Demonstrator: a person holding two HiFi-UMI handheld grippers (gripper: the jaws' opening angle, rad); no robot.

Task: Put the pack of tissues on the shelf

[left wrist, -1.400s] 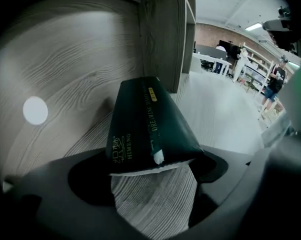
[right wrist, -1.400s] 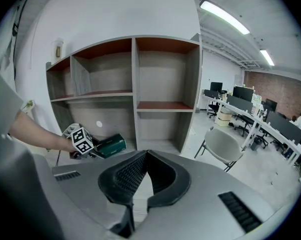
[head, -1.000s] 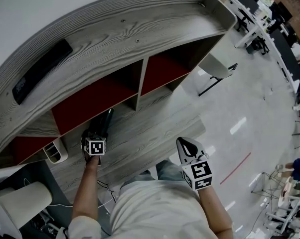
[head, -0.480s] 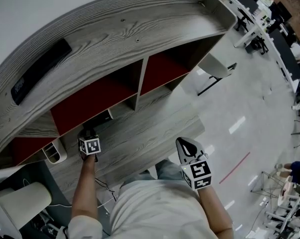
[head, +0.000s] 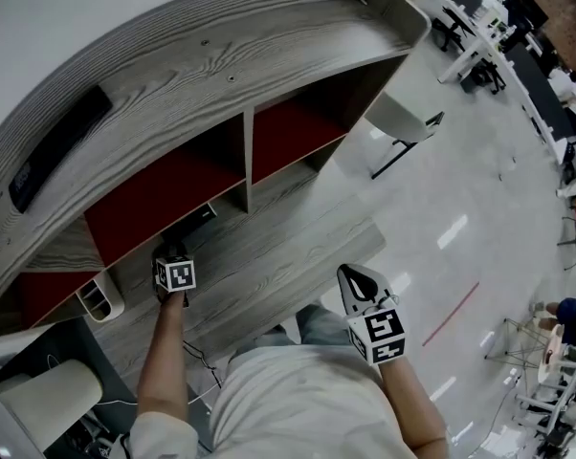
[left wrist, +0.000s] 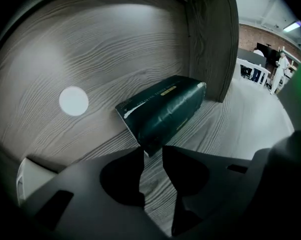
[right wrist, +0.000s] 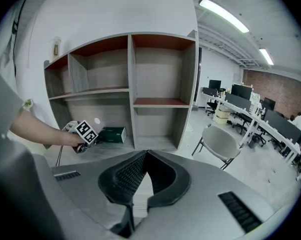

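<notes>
Left tool [left wrist: 153, 155] empty, jaws a narrow gap apart, tips just short of the pack of tissues [left wrist: 163, 110] lying flat on the shelf [left wrist: 218, 129] by its divider [left wrist: 210, 39]. Right tool [right wrist: 143, 154] pressed together, empty. Risk: pulling back carelessly could clip the near corner and drag the pack out.

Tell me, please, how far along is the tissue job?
Done: the tissue pack lies flat on the bottom shelf, beside the divider. In hand: nothing; the left gripper sits just short of it, jaws slightly apart and empty; the right gripper is shut, empty. Left: probably only drawing the left gripper back.
</notes>
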